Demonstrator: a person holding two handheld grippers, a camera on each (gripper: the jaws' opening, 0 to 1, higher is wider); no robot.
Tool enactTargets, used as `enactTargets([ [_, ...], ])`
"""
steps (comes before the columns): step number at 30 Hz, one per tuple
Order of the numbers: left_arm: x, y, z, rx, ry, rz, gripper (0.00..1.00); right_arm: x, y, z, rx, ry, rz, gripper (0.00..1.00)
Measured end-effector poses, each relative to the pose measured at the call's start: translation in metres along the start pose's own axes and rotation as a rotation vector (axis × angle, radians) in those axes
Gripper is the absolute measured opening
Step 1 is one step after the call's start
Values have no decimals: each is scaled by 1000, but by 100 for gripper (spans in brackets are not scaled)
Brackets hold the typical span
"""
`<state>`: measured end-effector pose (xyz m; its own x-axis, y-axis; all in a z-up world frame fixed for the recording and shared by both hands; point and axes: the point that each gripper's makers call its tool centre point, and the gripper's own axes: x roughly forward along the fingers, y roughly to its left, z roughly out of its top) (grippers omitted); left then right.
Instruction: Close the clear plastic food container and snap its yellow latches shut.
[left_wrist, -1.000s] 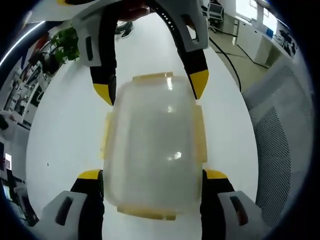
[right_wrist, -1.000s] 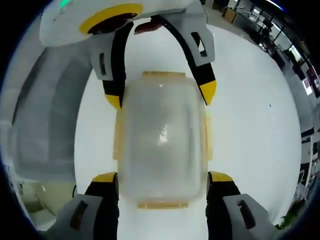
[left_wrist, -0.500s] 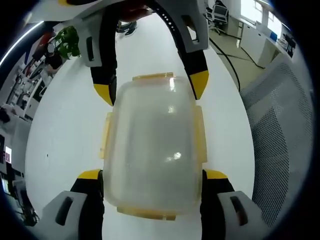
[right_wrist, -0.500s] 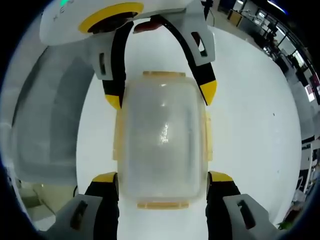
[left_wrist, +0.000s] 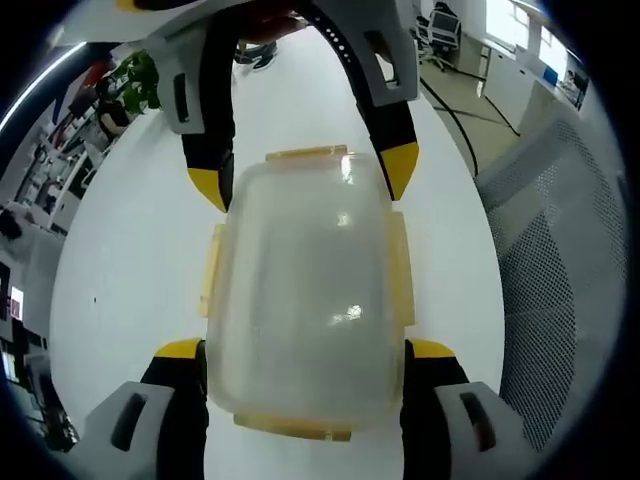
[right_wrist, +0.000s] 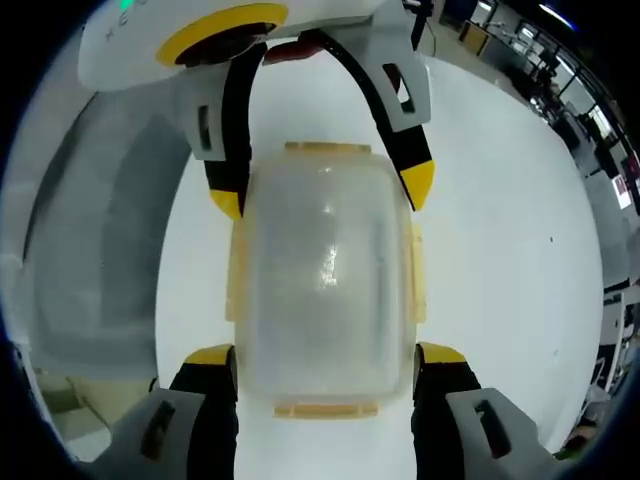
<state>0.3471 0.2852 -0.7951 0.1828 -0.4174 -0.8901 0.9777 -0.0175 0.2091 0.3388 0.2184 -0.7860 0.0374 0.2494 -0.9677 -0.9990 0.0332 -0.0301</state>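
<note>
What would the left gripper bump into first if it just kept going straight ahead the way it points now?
Probably the clear plastic food container with yellow latches, whose near end sits between the left gripper's yellow-tipped jaws. Beyond its far end, the right gripper faces back. Depth is unclear, so contact can't be confirmed.

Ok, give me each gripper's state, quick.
Left gripper: shut on the clear container.
Right gripper: shut on the same container, opposite end.

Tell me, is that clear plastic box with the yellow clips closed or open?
Closed: the lid sits flat on the clear plastic box, with yellow clips lying against its sides. Whether they have snapped, I cannot tell.
</note>
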Motion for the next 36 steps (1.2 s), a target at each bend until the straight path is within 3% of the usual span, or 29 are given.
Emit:
enactTargets([
  [36,-21,-15,-43,1,10,4,80,12,17,46,6,-5,-4,71],
])
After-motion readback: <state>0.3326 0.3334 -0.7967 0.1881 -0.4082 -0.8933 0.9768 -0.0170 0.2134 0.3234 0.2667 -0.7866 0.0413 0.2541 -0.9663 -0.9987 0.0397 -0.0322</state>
